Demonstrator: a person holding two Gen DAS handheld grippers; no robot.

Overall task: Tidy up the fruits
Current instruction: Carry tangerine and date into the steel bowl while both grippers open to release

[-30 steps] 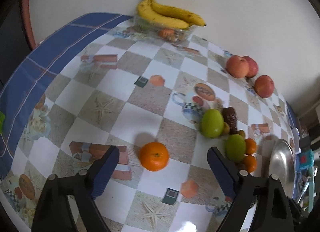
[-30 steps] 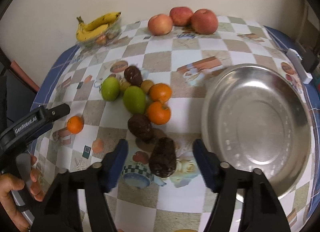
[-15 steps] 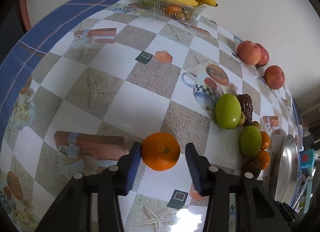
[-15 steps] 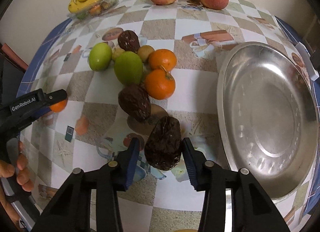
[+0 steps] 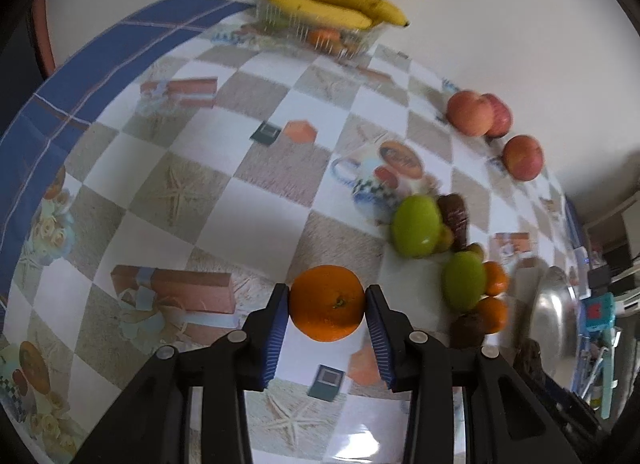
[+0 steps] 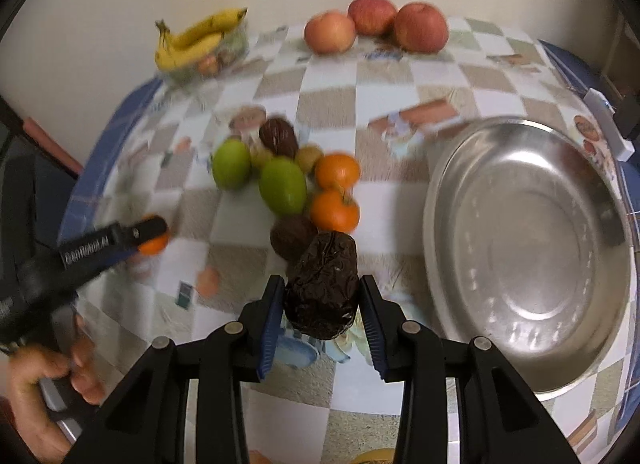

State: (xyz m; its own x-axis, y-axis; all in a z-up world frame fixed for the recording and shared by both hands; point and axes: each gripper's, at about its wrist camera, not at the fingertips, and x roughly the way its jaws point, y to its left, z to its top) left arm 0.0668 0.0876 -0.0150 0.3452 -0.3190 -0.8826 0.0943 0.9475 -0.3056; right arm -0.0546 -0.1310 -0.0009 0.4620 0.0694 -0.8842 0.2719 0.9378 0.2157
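Note:
My left gripper (image 5: 326, 290) has its blue pads against both sides of an orange (image 5: 326, 314), and its jaws are closing on it. The right gripper (image 6: 321, 282) likewise presses a dark wrinkled fruit (image 6: 323, 300) between its pads, its jaws closing too. That fruit overlaps a second brown fruit (image 6: 290, 238) behind it. A steel bowl (image 6: 528, 256) lies to the right of the right gripper. In the right wrist view the left gripper's finger (image 6: 148, 229) shows at the left, with the orange (image 6: 157, 245) behind it.
A cluster of green fruits (image 6: 282, 184), two oranges (image 6: 336, 192) and brown fruits sits mid-table. Three apples (image 6: 376, 24) and bananas on a clear tray (image 5: 332, 4) stand by the back wall. A person's hand (image 6: 40, 384) holds the left gripper at the table's left edge.
Both pairs of jaws narrowed from wide apart onto their fruit. Both grippers first dropped toward the table, and the views have since pulled back a little.

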